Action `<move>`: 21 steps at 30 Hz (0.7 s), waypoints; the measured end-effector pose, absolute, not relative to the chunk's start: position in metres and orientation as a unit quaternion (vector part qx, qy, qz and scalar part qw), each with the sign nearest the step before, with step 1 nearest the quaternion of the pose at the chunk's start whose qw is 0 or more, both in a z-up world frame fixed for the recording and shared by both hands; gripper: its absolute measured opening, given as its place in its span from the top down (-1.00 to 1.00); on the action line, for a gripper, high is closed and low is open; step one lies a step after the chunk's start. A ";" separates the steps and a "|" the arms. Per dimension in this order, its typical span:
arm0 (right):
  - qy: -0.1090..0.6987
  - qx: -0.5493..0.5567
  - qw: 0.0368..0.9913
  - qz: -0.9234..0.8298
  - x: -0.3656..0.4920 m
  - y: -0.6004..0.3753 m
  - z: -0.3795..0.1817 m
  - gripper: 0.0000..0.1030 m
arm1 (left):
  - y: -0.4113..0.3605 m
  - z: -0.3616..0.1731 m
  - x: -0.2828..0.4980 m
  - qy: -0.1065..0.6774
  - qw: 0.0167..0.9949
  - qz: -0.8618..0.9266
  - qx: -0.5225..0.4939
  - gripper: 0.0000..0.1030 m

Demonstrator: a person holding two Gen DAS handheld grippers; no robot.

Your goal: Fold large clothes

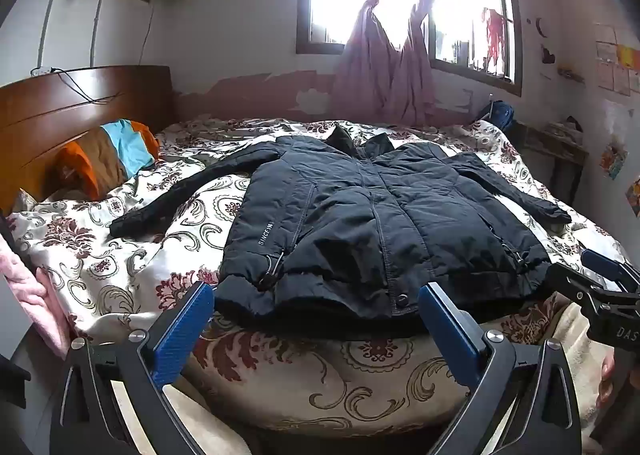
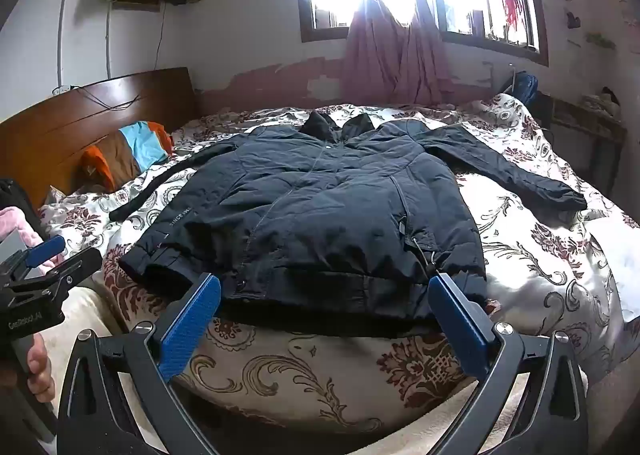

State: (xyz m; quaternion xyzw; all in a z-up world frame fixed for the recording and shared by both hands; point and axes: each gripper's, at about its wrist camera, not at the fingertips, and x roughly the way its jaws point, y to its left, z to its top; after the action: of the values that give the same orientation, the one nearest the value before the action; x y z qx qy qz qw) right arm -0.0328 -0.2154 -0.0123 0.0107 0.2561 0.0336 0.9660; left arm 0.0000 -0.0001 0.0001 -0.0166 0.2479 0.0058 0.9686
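Observation:
A dark navy padded jacket [image 1: 372, 223] lies flat and front up on the bed, collar away from me, both sleeves spread out to the sides. It also shows in the right wrist view [image 2: 320, 215]. My left gripper [image 1: 316, 307] is open and empty, hovering just in front of the jacket's hem. My right gripper [image 2: 326, 303] is open and empty, also just in front of the hem, toward its right half. The right gripper also appears at the right edge of the left wrist view [image 1: 600, 279], and the left gripper at the left edge of the right wrist view [image 2: 44, 259].
The bed has a floral quilt [image 1: 120, 247] and a wooden headboard [image 1: 72, 111] at the left. A striped orange, brown and blue pillow [image 1: 108, 155] lies near the headboard. A window with pink curtains [image 1: 384, 67] is behind the bed. A small table [image 1: 556, 143] stands at the far right.

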 end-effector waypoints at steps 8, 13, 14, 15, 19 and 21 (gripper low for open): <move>0.257 0.013 0.966 0.034 -0.032 -0.216 -0.013 -0.98 | -0.001 0.000 0.000 0.248 0.969 0.004 -0.015 -0.99; 0.257 0.014 0.966 0.034 -0.032 -0.216 -0.013 -0.98 | 0.000 -0.002 0.002 0.248 0.969 0.003 -0.015 -0.99; 0.257 0.014 0.966 0.034 -0.032 -0.216 -0.013 -0.98 | 0.000 -0.003 0.003 0.248 0.969 0.003 -0.015 -0.99; 0.257 0.014 0.966 0.034 -0.032 -0.216 -0.013 -0.98 | -0.001 -0.003 0.003 0.249 0.968 0.004 -0.015 -0.99; 0.258 0.014 0.965 0.034 -0.032 -0.217 -0.013 -0.98 | 0.000 -0.002 0.002 0.248 0.969 0.003 -0.015 -0.99; 0.258 0.014 0.965 0.033 -0.032 -0.217 -0.013 -0.98 | 0.000 -0.001 0.002 0.248 0.969 0.003 -0.015 -0.99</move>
State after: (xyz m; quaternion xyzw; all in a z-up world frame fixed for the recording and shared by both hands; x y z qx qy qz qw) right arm -0.0316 -0.2169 -0.0132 0.0143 0.2580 0.0334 0.9655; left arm 0.0024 -0.0003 -0.0012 -0.0151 0.2481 0.0031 0.9686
